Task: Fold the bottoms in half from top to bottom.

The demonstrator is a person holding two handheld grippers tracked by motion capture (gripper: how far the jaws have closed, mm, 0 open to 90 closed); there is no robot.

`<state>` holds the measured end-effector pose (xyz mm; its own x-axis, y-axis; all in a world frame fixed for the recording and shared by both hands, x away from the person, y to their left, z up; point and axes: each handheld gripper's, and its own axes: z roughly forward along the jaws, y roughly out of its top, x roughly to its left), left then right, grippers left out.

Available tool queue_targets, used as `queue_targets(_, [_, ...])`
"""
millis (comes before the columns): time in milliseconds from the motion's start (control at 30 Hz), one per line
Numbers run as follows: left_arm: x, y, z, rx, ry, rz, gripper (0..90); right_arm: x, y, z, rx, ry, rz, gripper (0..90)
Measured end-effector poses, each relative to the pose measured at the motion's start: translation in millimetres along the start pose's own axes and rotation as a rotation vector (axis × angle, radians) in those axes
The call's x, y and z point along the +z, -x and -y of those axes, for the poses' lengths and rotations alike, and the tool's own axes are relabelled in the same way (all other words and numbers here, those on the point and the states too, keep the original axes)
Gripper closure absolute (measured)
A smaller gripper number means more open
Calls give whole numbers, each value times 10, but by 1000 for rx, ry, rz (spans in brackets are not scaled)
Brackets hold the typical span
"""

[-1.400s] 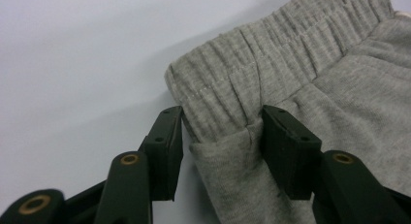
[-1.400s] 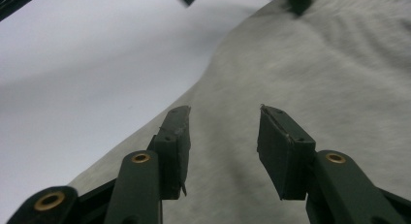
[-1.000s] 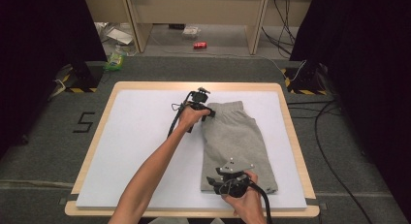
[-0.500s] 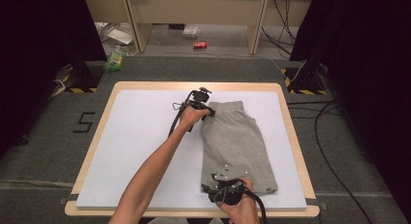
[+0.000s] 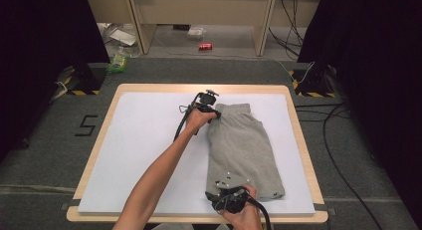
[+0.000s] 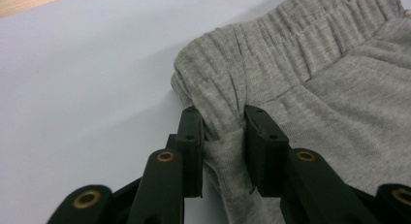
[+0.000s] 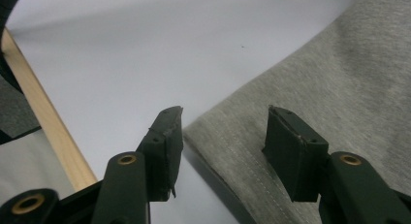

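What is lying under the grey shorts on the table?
The grey shorts lie flat on a white sheet that covers the wooden table. The sheet shows all around them; whether anything else lies beneath the fabric cannot be seen, because the shorts cover that part.

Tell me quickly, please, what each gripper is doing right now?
Left gripper: jaws have just been closing, shut on the grey shorts at the waistband.
Right gripper: open, astride the hem corner.

One pair of grey shorts (image 5: 244,148) lies on one white-covered surface (image 5: 144,155) — two claws work it, left claw (image 5: 213,114) far, right claw (image 5: 225,190) near. One red can (image 5: 205,46) on the floor.
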<state>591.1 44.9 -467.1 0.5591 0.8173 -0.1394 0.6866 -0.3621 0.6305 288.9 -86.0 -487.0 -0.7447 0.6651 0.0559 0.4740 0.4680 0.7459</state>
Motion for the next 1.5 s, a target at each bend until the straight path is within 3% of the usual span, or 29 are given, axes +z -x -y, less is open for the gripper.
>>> queue_targets(400, [6, 4, -6, 4, 2, -5, 693, 134, -4, -26, -46, -19, 49, 494])
queue_targets(467, [8, 6, -7, 4, 4, -5, 693, 132, -4, -25, -42, -19, 50, 536])
queue_targets(567, [8, 5, -7, 6, 4, -5, 694, 121, 10, -22, -55, -16, 48, 693])
queue_targets(667, [10, 7, -9, 6, 7, -6, 694, 120, 16, -18, -64, -10, 43, 787])
queue_targets(767, [10, 0, -14, 11, 10, -6, 698, 121, 5, -24, -79, -13, 39, 819])
queue_targets(1000, [-33, -65, -21, 28, 17, 7, 719, 176, -54, -105, -79, 14, -16, 831])
queue_targets(1100, [-91, -134, -22, 43, 9, -6, 723, 203, -107, -180, -72, 33, -41, 833])
queue_targets(1233, [-192, -284, 5, 43, -1, -28, 725, 283, -187, -289, -98, 50, -68, 833])
queue_targets(1500, [-449, -729, 173, -3, -4, -65, 724, 522, -396, -509, -145, 55, -128, 833])
